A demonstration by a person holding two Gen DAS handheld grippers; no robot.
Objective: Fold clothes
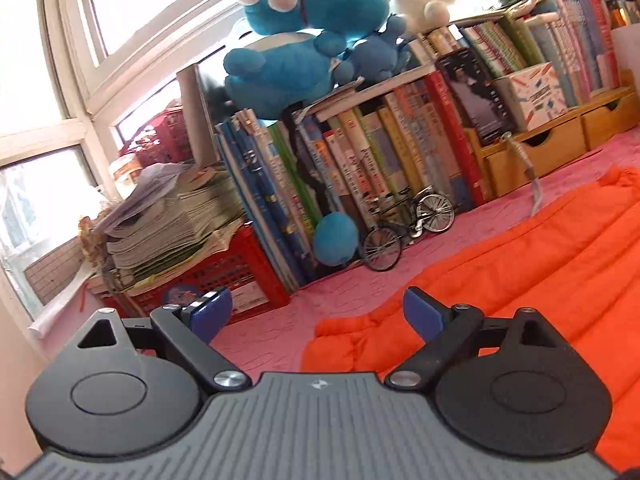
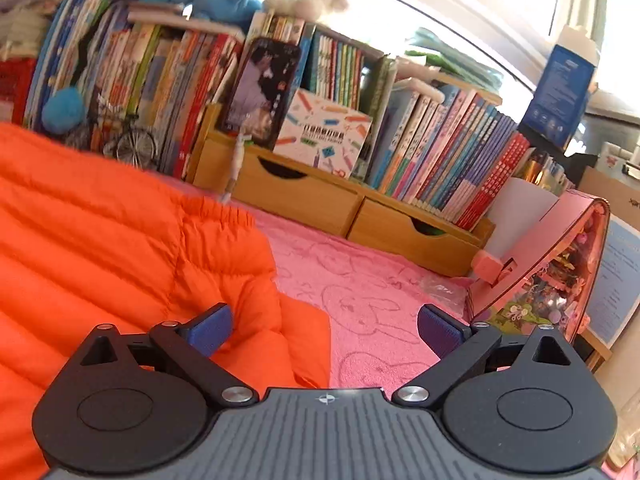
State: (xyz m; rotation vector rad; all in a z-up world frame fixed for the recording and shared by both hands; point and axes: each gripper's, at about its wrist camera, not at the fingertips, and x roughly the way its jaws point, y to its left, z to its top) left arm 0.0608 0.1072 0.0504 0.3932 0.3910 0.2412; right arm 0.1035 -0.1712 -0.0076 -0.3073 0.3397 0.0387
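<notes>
A puffy orange quilted jacket (image 1: 520, 280) lies spread on the worktop, which has a pink cloth with bunny drawings (image 2: 360, 280) on it, in front of a long row of standing books (image 2: 440, 148). The left hand-held gripper (image 1: 318, 310) hangs over the jacket's edge with its blue fingers wide apart and nothing in them. The right hand-held gripper (image 2: 324, 326) is wide apart and empty too, above the jacket's other edge
</notes>
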